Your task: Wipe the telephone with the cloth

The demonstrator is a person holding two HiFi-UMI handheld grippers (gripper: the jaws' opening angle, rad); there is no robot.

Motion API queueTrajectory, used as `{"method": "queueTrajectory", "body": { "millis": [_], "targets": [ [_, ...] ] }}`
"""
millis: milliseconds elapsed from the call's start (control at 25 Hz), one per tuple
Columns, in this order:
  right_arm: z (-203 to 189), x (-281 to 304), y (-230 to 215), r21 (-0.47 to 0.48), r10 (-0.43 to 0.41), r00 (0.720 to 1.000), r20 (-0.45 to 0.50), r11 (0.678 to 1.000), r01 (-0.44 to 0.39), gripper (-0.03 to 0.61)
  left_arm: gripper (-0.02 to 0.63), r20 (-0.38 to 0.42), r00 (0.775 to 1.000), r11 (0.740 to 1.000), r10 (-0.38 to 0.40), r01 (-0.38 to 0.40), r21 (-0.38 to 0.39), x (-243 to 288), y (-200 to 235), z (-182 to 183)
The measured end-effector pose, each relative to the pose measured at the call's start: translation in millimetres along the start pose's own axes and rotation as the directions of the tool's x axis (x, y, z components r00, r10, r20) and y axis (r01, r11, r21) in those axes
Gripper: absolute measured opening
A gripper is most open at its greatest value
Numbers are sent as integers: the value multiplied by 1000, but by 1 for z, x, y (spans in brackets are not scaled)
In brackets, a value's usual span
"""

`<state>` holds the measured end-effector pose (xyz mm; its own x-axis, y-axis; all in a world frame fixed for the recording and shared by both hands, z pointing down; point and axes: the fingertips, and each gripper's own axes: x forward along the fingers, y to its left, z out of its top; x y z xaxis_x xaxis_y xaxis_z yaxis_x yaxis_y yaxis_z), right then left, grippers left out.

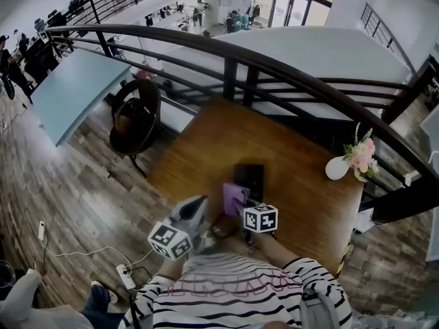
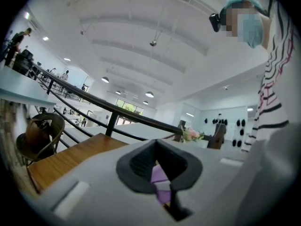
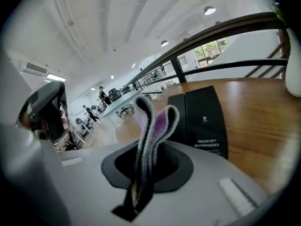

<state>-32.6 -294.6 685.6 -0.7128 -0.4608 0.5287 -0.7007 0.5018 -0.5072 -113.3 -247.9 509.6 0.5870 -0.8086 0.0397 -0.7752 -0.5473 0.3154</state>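
A black telephone (image 1: 250, 177) lies flat on the wooden table (image 1: 206, 142); in the right gripper view the telephone (image 3: 202, 121) lies just beyond the jaws. My right gripper (image 1: 241, 205) is shut on a folded purple cloth (image 1: 233, 196), which stands up out of the jaws (image 3: 155, 126) just short of the telephone's near edge. My left gripper (image 1: 204, 203) hovers to the left of the cloth, tilted up, jaws together and holding nothing. In the left gripper view, a sliver of the purple cloth (image 2: 160, 178) shows through the notch of that gripper (image 2: 165, 192).
A white vase with pink flowers (image 1: 337, 167) stands at the table's right edge. A dark railing (image 1: 274, 64) curves behind the table. A round chair (image 1: 135, 118) sits off the left side, and a power strip (image 1: 125, 276) lies on the floor.
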Motion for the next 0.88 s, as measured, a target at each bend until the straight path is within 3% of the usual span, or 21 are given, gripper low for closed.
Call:
{"method": "queueTrajectory", "body": {
  "millis": [320,600,880],
  "targets": [
    [-10,-34,-64,38,-163,987,12,986,162,37,0,-16,999,999,-40,40,-5,10,-6,-2],
    [-11,-82,-118,112,-310,949,53,947,302,37,0,-26,996,997,-82,82,-3,20,-16,-4],
    [-10,-96,-121,153,-344,935,81,932,330,37,0,-30,995,996,-91,91,-8,16,-18,-4]
  ]
}}
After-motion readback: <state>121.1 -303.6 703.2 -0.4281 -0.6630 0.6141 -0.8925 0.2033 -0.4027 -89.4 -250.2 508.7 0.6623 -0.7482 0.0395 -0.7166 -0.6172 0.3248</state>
